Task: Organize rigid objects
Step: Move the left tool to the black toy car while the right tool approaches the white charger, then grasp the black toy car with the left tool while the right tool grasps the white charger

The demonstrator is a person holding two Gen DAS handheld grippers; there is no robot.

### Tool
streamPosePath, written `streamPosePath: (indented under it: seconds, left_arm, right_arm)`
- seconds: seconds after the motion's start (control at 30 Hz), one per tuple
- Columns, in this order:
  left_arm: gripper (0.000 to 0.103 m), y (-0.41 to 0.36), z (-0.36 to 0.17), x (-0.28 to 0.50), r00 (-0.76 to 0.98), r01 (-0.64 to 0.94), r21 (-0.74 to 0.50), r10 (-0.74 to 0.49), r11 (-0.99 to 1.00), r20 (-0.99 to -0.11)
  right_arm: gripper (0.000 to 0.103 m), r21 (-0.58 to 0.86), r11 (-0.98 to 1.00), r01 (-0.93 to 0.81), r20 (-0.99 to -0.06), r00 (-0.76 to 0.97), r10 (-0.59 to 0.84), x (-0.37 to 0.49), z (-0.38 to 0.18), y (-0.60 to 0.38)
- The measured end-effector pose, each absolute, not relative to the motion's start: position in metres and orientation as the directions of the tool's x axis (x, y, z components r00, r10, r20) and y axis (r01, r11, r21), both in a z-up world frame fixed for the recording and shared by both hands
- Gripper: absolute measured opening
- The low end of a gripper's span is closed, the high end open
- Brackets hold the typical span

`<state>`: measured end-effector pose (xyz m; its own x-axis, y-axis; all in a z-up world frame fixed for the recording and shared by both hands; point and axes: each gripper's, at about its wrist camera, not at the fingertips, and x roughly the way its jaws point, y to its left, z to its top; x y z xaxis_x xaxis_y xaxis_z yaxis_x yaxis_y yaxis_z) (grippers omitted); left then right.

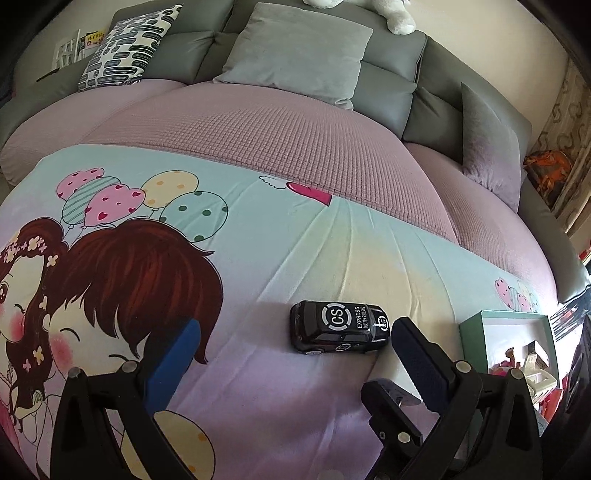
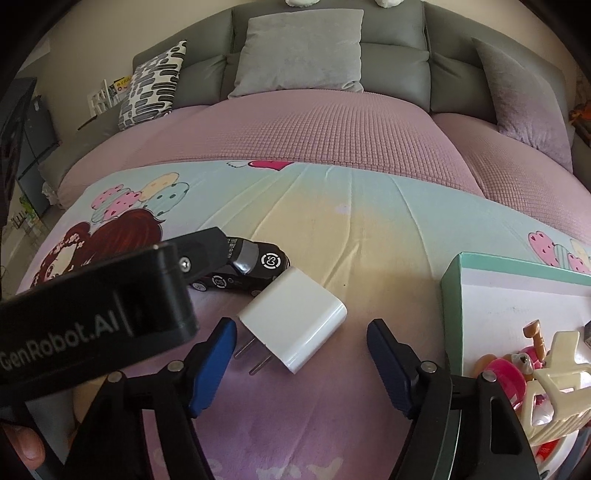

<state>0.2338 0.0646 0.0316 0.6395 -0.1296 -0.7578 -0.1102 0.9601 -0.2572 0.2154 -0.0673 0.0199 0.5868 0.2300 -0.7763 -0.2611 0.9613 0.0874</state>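
A black toy car (image 1: 340,328) marked "CS EXPRESS" lies on the cartoon blanket (image 1: 258,258). My left gripper (image 1: 295,347) is open; the car sits between its fingertips, close to the right finger (image 1: 417,354). In the right wrist view the car (image 2: 251,269) is partly hidden behind the left gripper's body (image 2: 103,310). A white plug charger (image 2: 295,319) lies on the blanket just ahead of my open right gripper (image 2: 303,350), prongs pointing toward the left finger (image 2: 214,365). A green-rimmed white box (image 2: 480,288) at the right holds several small toys.
The box also shows in the left wrist view (image 1: 476,332) at the right edge. Grey cushions (image 1: 295,51) and a patterned pillow (image 1: 125,48) line the sofa back behind a pink cover (image 1: 295,129). A plush toy (image 1: 395,14) sits on top.
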Motion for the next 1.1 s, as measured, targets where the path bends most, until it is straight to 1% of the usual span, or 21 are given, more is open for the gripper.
streamPosePath:
  seconds: [0.27, 0.33, 0.37, 0.4, 0.47, 0.53, 0.57, 0.77, 0.83, 0.9, 1.1]
  left_arm:
    - [0.102, 0.055, 0.027, 0.240, 0.637, -0.075, -0.259, -0.154, 0.963, -0.755]
    - [0.095, 0.054, 0.023, 0.242, 0.626, -0.072, -0.261, -0.160, 0.963, -0.763]
    - [0.086, 0.053, 0.021, 0.244, 0.619, -0.072, -0.259, -0.161, 0.963, -0.768]
    - [0.081, 0.052, 0.020, 0.245, 0.616, -0.075, -0.255, -0.157, 0.964, -0.772]
    - [0.081, 0.052, 0.018, 0.245, 0.614, -0.078, -0.251, -0.152, 0.965, -0.775]
    - [0.066, 0.053, 0.019, 0.244, 0.621, -0.067, -0.264, -0.167, 0.962, -0.766]
    - [0.057, 0.053, 0.019, 0.243, 0.623, -0.052, -0.294, -0.199, 0.954, -0.757]
    - [0.057, 0.052, 0.021, 0.240, 0.627, -0.045, -0.299, -0.206, 0.953, -0.751]
    - [0.057, 0.055, 0.022, 0.239, 0.633, -0.053, -0.305, -0.205, 0.951, -0.747]
    - [0.057, 0.057, 0.024, 0.238, 0.639, -0.060, -0.308, -0.200, 0.950, -0.742]
    - [0.057, 0.065, 0.028, 0.235, 0.656, -0.081, -0.311, -0.184, 0.947, -0.732]
  right_arm:
    - [0.066, 0.100, 0.965, -0.242, -0.770, 0.595, 0.229, 0.214, 0.022, -0.073]
    - [0.065, 0.102, 0.966, -0.239, -0.770, 0.596, 0.229, 0.215, 0.022, -0.073]
    - [0.065, 0.102, 0.966, -0.238, -0.770, 0.596, 0.228, 0.215, 0.022, -0.073]
    - [0.065, 0.100, 0.966, -0.239, -0.770, 0.596, 0.227, 0.215, 0.022, -0.073]
    - [0.065, 0.098, 0.966, -0.239, -0.770, 0.597, 0.226, 0.214, 0.022, -0.073]
    - [0.065, 0.100, 0.966, -0.238, -0.769, 0.597, 0.227, 0.214, 0.022, -0.073]
    - [0.065, 0.100, 0.966, -0.238, -0.770, 0.597, 0.227, 0.214, 0.022, -0.073]
    - [0.063, 0.104, 0.966, -0.236, -0.769, 0.597, 0.229, 0.214, 0.022, -0.074]
    - [0.058, 0.108, 0.968, -0.227, -0.767, 0.600, 0.227, 0.214, 0.022, -0.076]
    - [0.057, 0.114, 0.969, -0.219, -0.765, 0.603, 0.226, 0.215, 0.023, -0.078]
    - [0.055, 0.110, 0.970, -0.219, -0.759, 0.611, 0.224, 0.213, 0.024, -0.078]
